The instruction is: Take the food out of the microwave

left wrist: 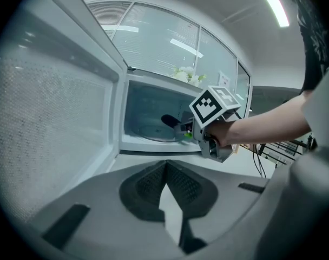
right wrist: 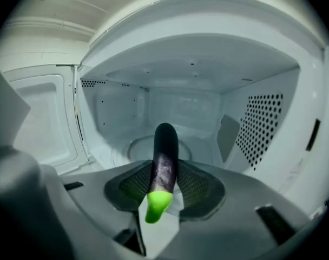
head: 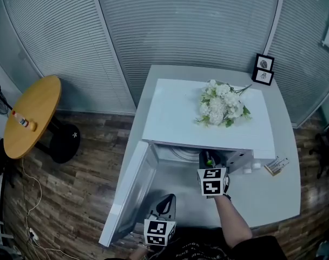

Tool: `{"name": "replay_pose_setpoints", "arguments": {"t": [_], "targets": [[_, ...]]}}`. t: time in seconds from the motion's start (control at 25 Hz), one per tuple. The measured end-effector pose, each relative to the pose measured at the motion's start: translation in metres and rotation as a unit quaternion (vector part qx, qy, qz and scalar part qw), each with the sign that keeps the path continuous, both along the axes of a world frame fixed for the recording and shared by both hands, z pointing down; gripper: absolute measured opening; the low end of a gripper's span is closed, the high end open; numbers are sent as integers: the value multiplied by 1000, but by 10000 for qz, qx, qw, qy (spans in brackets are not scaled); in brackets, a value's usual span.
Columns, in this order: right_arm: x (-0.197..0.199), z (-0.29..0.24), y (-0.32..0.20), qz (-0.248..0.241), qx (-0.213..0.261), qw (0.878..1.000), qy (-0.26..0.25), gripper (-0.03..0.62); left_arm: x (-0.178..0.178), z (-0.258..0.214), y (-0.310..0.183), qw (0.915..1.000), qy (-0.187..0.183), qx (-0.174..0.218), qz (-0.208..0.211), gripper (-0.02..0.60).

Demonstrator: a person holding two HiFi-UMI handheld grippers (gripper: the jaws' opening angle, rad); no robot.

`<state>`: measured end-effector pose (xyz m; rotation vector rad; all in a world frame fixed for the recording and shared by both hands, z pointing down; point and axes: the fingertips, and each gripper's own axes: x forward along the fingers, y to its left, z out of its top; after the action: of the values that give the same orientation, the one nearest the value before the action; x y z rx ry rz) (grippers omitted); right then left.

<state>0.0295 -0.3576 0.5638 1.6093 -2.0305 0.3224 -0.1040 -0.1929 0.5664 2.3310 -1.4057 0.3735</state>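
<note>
Right gripper [right wrist: 163,166] jaws clamped on eggplant [right wrist: 165,145], inside microwave [right wrist: 262,123]. Pull straight back, hold level, clear door [head: 126,194]. Left gripper [left wrist: 165,168] jaws together, empty.

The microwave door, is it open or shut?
Open. The door stands swung out leftward, and the right tongs reach inside, gripping an eggplant.

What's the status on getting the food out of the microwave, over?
Right tool shut on eggplant, at microwave mouth. Left tool shut, empty, outside. Door wide open, nothing blocking.
</note>
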Motion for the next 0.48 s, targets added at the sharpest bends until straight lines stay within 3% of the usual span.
{"name": "replay_pose_setpoints", "arguments": {"t": [0.48], "targets": [[2, -13, 35, 35, 126, 9998, -159, 142, -4, -2, 2, 9998, -75, 178, -60, 8]]}}
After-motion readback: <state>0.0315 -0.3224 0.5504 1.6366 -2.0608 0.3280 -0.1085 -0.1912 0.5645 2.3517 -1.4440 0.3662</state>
